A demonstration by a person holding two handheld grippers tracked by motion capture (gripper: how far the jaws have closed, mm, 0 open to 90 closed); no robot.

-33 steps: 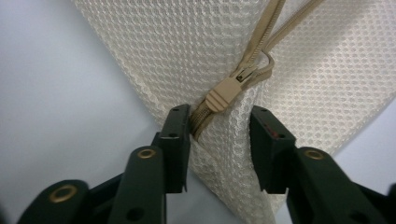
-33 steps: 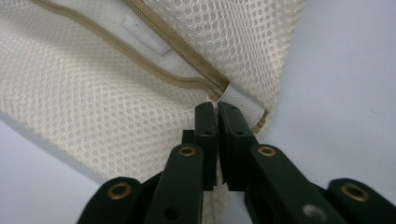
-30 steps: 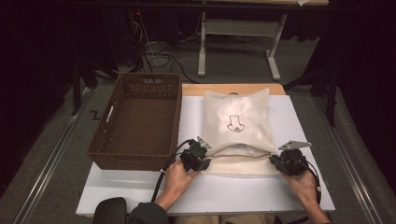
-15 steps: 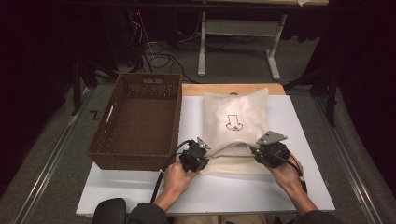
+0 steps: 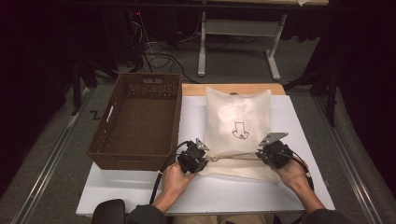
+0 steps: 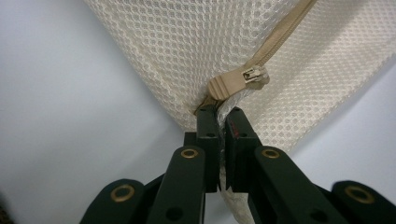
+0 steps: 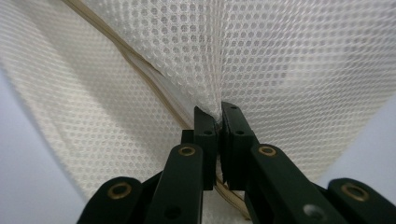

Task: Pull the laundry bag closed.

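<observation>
My fingers (image 6: 208,126) on both grippers pinch the mesh laundry bag (image 5: 238,123) along its zipper (image 6: 275,42) edge. It's soft, light and floppy, so I'd judge the stiffer zipper seam between my pads the surest hold.

My right gripper (image 5: 267,152) was out past the corner of the mesh bag (image 5: 238,122) a moment ago, and now it has moved in to the bag's near edge. Its jaws have just been closing and now pinch the mesh. My left gripper's (image 5: 201,157) jaws squeezed tighter on the bag's other corner, by the zipper pull (image 6: 239,80).
</observation>
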